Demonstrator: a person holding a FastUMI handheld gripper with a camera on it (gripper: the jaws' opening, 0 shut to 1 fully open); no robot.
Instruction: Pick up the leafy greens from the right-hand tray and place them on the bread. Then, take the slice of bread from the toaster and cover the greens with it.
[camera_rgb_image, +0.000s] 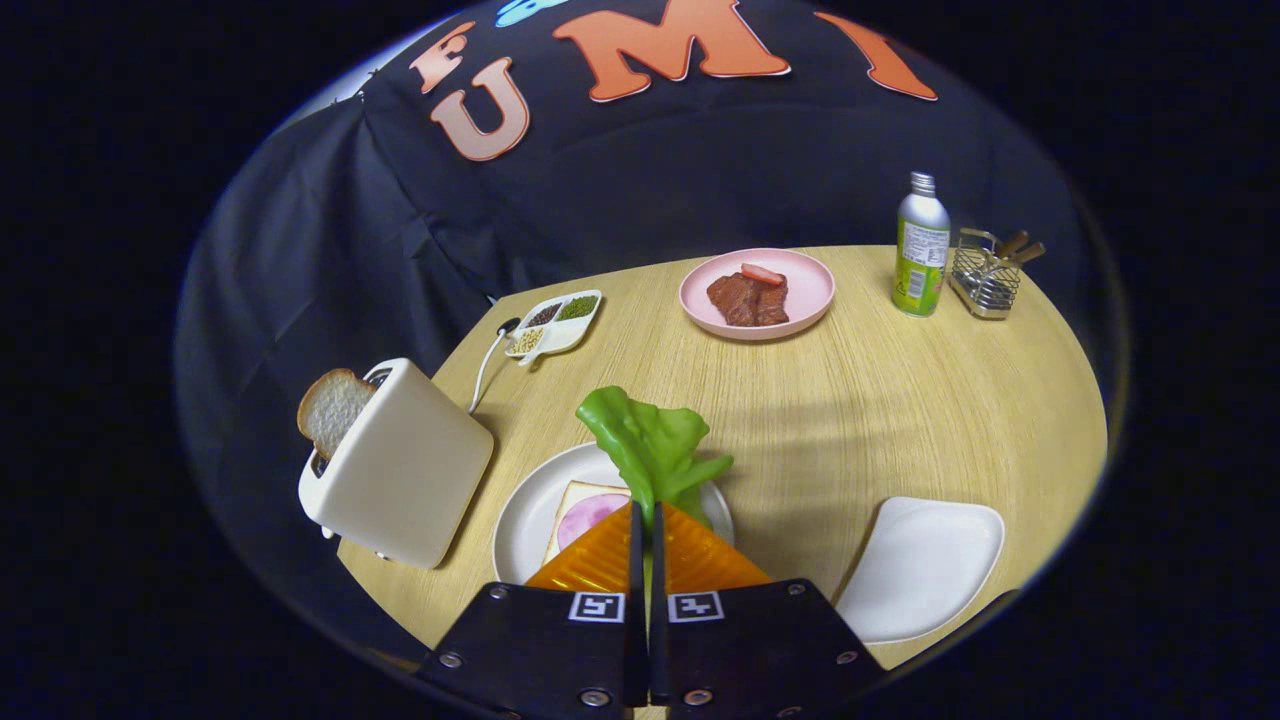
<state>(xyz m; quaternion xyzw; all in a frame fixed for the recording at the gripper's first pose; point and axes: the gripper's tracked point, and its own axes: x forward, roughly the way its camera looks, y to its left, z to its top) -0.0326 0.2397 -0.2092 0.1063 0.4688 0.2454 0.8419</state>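
The claw (645, 520) was clenched on the leafy greens (650, 447), both fingers pinching the stalk. The greens hung above a white plate (525, 525) holding a bread slice (572, 505) with a pink round of meat. Left of it, a toaster (405, 465) held another slice (330, 408). An empty white tray (925, 570) lay on the worktop (850, 400) to the right.

The tool (645, 520) has black screwed plates, two square coded markers and ribbed wedge fingers

Matt wood-grain table (900, 420), metal bottle (921, 245)
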